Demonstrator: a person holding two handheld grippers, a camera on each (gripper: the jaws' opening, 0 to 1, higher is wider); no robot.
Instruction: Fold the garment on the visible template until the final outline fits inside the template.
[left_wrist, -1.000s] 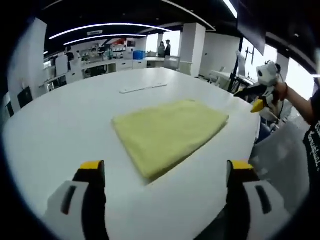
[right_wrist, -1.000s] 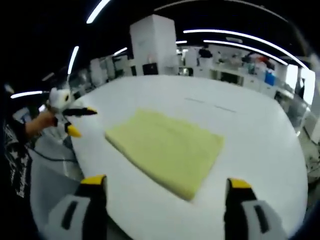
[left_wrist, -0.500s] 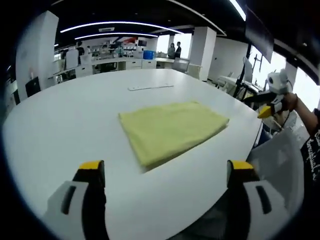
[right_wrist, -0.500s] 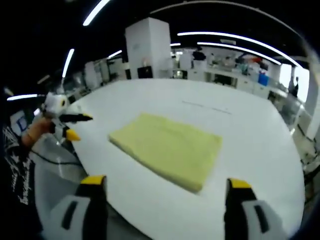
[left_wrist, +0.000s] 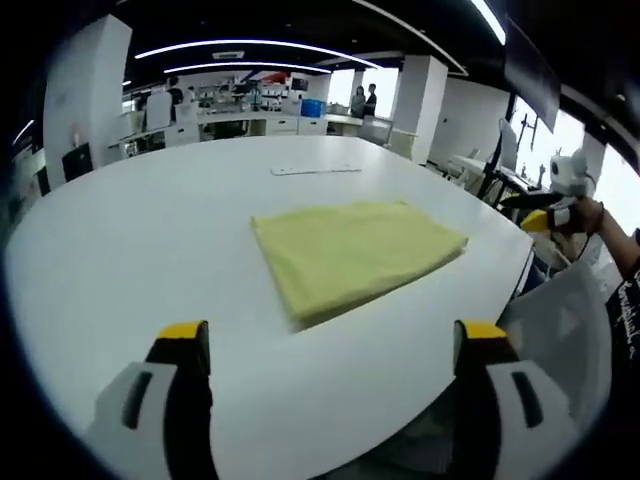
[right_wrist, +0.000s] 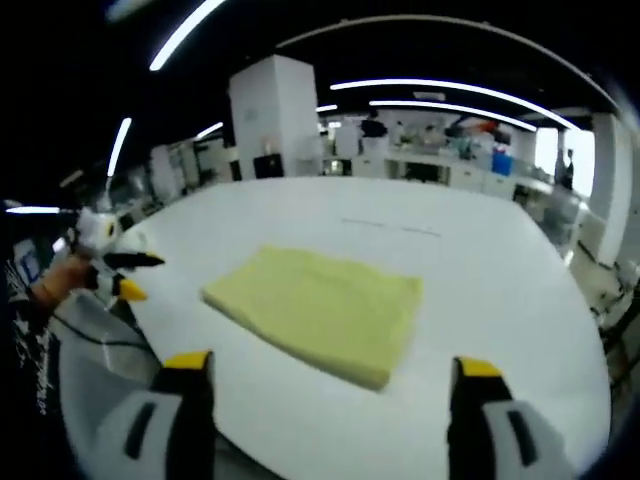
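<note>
The pale yellow folded cloth garment (left_wrist: 355, 255) lies flat as a rectangle on the large white round table (left_wrist: 130, 250), near the person's edge. The left gripper (left_wrist: 330, 345) is held back off the table, jaws spread wide, gripping nothing. The right gripper (right_wrist: 325, 378) is likewise wide open and empty, apart from the garment (right_wrist: 318, 311). A thin white strip (left_wrist: 315, 170) lies farther across the table.

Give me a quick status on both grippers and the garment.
Left gripper open, right gripper open, both clear of table. Yellow garment folded flat. Nothing in the way.
</note>
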